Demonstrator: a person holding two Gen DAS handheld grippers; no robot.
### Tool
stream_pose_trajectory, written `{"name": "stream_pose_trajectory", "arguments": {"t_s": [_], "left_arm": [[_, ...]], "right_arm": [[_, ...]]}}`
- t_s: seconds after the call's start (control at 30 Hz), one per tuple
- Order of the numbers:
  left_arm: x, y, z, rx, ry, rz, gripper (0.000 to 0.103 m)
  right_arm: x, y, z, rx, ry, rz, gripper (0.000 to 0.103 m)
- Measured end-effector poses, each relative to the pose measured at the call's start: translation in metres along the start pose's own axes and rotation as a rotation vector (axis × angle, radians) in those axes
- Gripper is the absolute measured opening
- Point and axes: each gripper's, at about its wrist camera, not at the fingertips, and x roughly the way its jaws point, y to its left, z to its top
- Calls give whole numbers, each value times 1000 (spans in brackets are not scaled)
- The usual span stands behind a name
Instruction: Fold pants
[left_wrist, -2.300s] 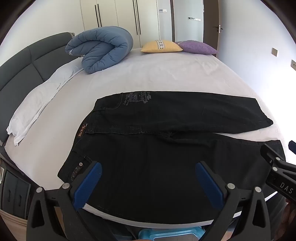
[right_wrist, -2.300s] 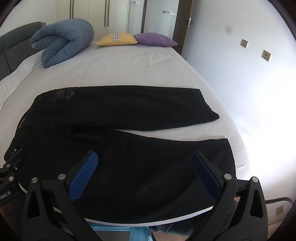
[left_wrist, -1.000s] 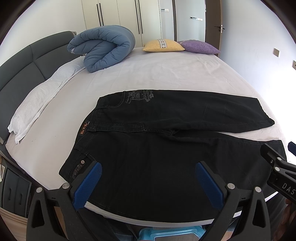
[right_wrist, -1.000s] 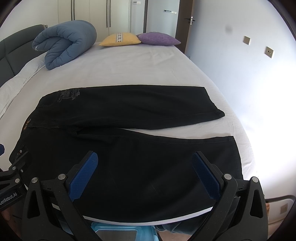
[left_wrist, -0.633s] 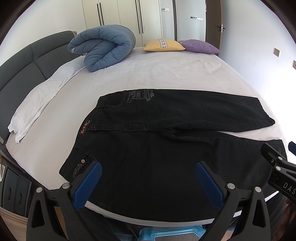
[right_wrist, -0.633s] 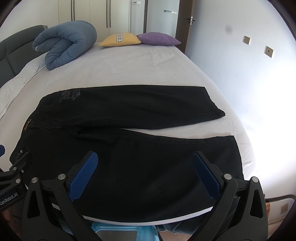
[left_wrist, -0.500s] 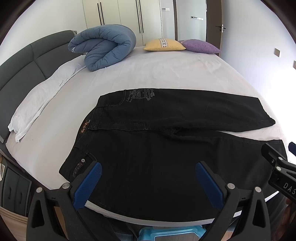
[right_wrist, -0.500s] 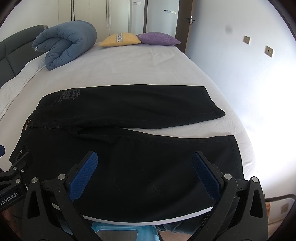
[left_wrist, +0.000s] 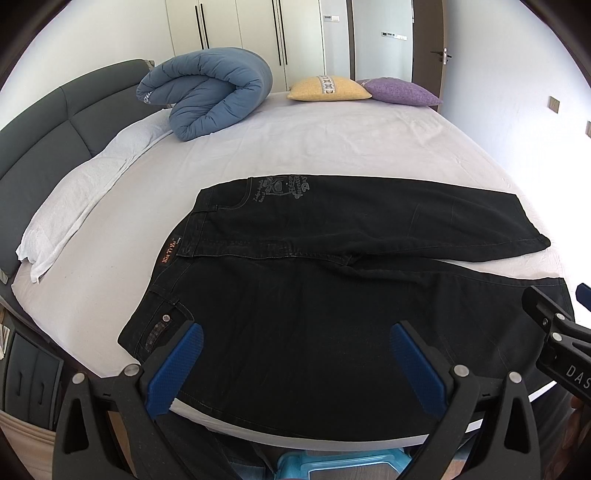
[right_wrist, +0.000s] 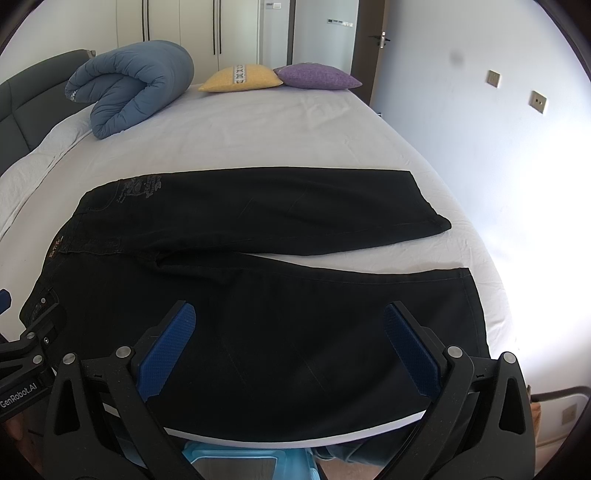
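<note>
Black pants (left_wrist: 332, 295), one pair, lie flat below two wide-open grippers, left gripper (left_wrist: 295, 354) and right gripper (right_wrist: 288, 332).

white bed (left_wrist: 332, 147), wardrobe (left_wrist: 258, 37) (closed), door (right_wrist: 373, 48)

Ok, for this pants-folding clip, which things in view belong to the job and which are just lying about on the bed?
Part of the job:
- black pants, spread flat on the bed
- left gripper, open, holding nothing
- right gripper, open, holding nothing

Just lying about:
- rolled blue duvet
- yellow cushion
- purple cushion
- white pillow
</note>
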Motion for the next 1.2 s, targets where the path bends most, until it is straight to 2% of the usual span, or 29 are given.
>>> {"name": "stream_pose_trajectory", "arguments": {"t_s": [0.93, 1.07, 1.2], "left_arm": [[3, 5, -4, 9, -10, 11, 103], [13, 11, 6, 41, -14, 38, 103], [41, 23, 21, 109, 47, 78, 103]], "right_arm": [[6, 10, -7, -10, 10, 9, 103], [12, 14, -5, -25, 10, 41, 103], [19, 19, 9, -63, -19, 118, 103]]}}
